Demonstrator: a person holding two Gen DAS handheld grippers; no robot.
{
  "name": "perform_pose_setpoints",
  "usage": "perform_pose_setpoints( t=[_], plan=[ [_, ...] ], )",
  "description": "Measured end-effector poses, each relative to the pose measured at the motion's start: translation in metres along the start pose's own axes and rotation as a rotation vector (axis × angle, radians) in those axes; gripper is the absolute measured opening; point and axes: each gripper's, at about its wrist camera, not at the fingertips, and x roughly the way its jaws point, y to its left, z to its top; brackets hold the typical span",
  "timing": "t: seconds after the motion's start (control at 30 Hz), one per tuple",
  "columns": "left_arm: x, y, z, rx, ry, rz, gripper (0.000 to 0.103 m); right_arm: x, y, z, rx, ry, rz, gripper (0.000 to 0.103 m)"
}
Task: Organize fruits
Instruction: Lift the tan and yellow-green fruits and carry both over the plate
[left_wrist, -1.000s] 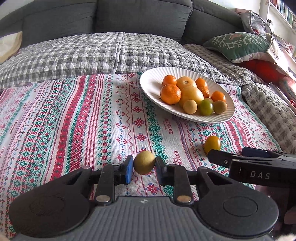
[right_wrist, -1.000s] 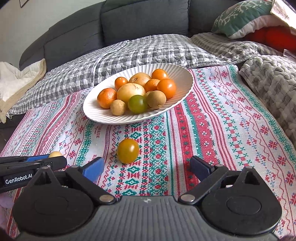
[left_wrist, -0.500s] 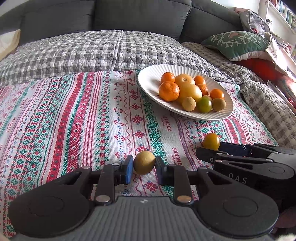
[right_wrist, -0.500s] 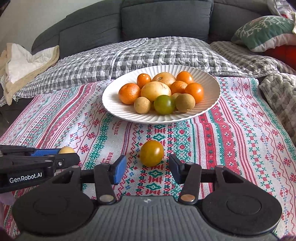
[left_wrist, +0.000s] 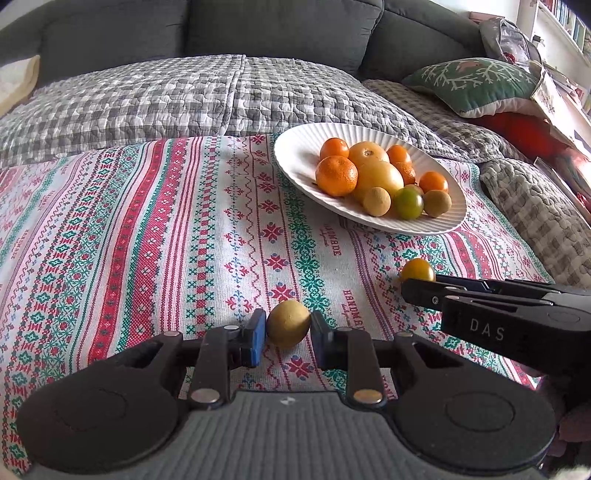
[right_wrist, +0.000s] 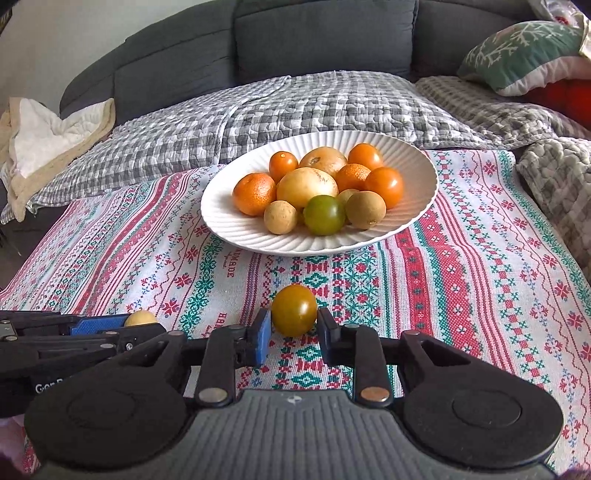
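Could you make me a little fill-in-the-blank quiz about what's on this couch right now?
1. The white plate holds exactly one ____ fruit among orange and tan ones.
2. The left gripper is shut on a small ____ fruit.
3. The right gripper is ____ on the orange-green tomato.

Missing words: green; tan; shut

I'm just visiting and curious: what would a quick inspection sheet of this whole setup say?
Surface: patterned cloth spread flat over a checked quilt.
Job's things: white plate piled with oranges and small fruit; tan fruit and orange-green tomato still on the cloth.
Clutter: nothing seen.
Grippers: left gripper shut on the tan fruit; right gripper has just been closing, its pads now on the tomato.
Cables: nothing seen.
Surroundings: grey sofa, green cushion, white towel.
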Motion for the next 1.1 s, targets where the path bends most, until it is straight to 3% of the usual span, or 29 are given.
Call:
perform_pose_setpoints(
  t=[0.63,1.1],
  plan=[
    [-0.007,-0.015,0.01,-0.012,-0.045,-0.045,0.014,-0.038,-0.039,0.01,0.094,-0.064,0.032,0.024],
    [0.013,-0.042,0.053,0.051,-0.122,-0.038,0.014,-0.039,-0.062,0.027,0.15,-0.13,0.0,0.024]
  ],
)
